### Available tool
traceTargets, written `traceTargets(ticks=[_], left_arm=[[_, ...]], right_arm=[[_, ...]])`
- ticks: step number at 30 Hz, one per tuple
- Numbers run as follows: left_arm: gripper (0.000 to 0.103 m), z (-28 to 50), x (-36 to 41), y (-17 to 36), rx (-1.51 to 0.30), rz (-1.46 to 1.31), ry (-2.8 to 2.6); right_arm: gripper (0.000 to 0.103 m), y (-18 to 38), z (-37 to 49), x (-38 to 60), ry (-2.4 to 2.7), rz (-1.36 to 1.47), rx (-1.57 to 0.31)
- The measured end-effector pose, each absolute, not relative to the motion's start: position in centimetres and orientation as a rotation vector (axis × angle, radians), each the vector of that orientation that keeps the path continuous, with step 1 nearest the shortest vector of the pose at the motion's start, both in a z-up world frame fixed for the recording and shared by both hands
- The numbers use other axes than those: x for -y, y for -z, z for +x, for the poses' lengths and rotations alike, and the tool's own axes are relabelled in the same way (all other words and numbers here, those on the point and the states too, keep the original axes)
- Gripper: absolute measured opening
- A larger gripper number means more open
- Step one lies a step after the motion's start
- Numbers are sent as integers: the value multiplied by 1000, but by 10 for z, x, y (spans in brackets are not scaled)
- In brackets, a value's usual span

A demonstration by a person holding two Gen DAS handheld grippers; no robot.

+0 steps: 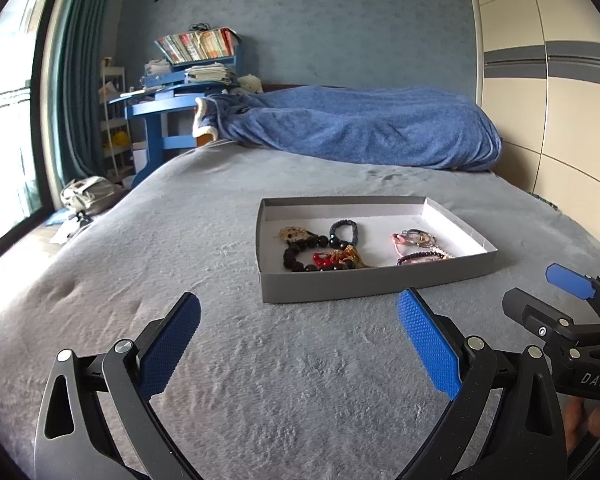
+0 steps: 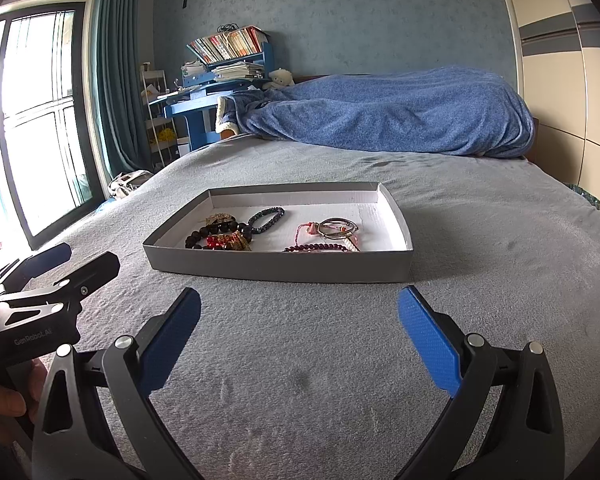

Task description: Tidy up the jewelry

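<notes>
A shallow grey box lid (image 1: 364,284) (image 2: 276,270) with a white inside lies on the grey bed. It holds two heaps of jewelry: dark bead bracelets with red and gold pieces (image 1: 320,254) (image 2: 224,236) on the left, pink, silver and purple bracelets (image 1: 418,246) (image 2: 332,234) on the right. My left gripper (image 1: 298,320) is open and empty, short of the box. My right gripper (image 2: 299,316) is open and empty, also short of the box. Each gripper shows at the edge of the other's view.
The bed's grey cover (image 2: 480,220) spreads all around the box. A blue blanket (image 1: 360,128) lies heaped at the far end. A wardrobe (image 1: 560,100) stands on the right, a blue desk with books (image 1: 180,92) and a window (image 2: 32,120) on the left.
</notes>
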State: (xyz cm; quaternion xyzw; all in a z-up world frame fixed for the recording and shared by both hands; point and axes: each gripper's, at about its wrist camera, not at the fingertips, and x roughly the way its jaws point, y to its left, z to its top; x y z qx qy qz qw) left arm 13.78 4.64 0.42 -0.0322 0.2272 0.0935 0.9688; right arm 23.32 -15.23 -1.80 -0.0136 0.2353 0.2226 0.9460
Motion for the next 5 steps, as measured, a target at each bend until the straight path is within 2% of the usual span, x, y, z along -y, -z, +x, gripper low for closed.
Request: traceTargets(ticks=[5], left_arm=[[98,138,-47,-4,-460,-67,-189]], right_arm=[[98,18,233,153,-453,-27,-480]])
